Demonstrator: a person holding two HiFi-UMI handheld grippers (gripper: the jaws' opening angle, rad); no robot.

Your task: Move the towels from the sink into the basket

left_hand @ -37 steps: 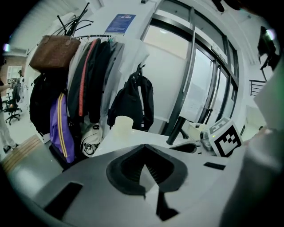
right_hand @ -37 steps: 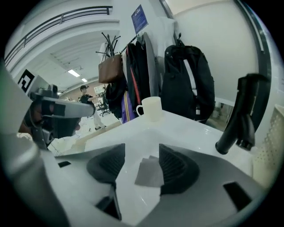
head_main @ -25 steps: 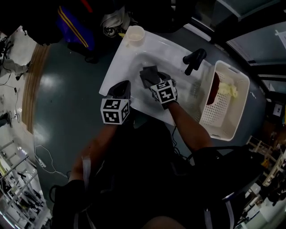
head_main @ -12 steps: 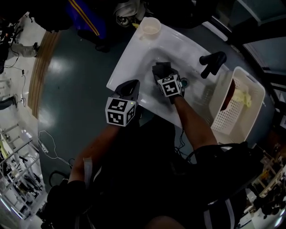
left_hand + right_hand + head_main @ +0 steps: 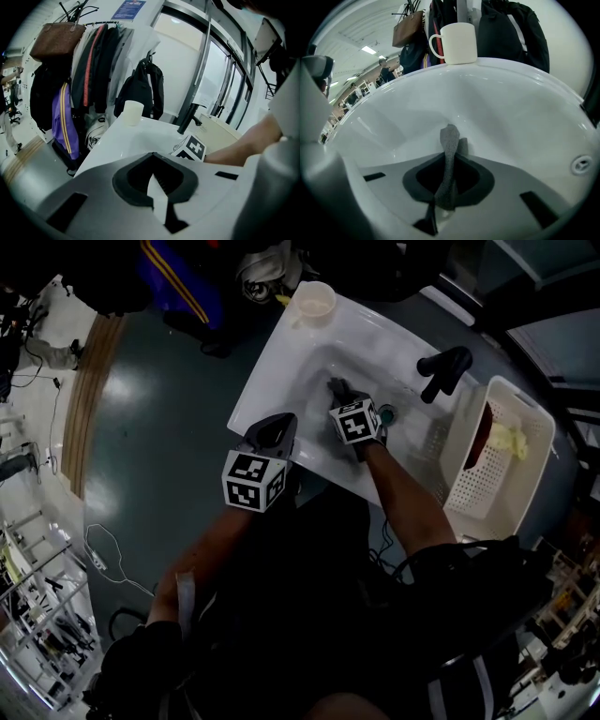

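Observation:
In the head view my right gripper [image 5: 341, 395] reaches down into the white sink [image 5: 272, 362], over a grey towel [image 5: 336, 386]. In the right gripper view, the right gripper [image 5: 446, 187] has just been closing. It is now shut on a pinched fold of the grey towel [image 5: 450, 140], which sticks up between the jaws. The rest of that towel is hidden. My left gripper [image 5: 275, 427] hovers at the sink's near rim. In the left gripper view, the left gripper [image 5: 154, 187] has its jaws together and holds nothing. The white basket [image 5: 487, 493] stands right of the sink.
The basket holds a yellow towel [image 5: 511, 442] and a red one [image 5: 483, 432]. A black faucet [image 5: 445, 367] rises at the sink's right side, near the drain [image 5: 385, 412]. A white cup [image 5: 314, 301] stands on the far rim. Bags and coats hang beyond the sink.
My right gripper has sunk into the sink and its jaws have closed on the grey towel, which lay flat before and is now bunched. The left gripper has hardly moved.

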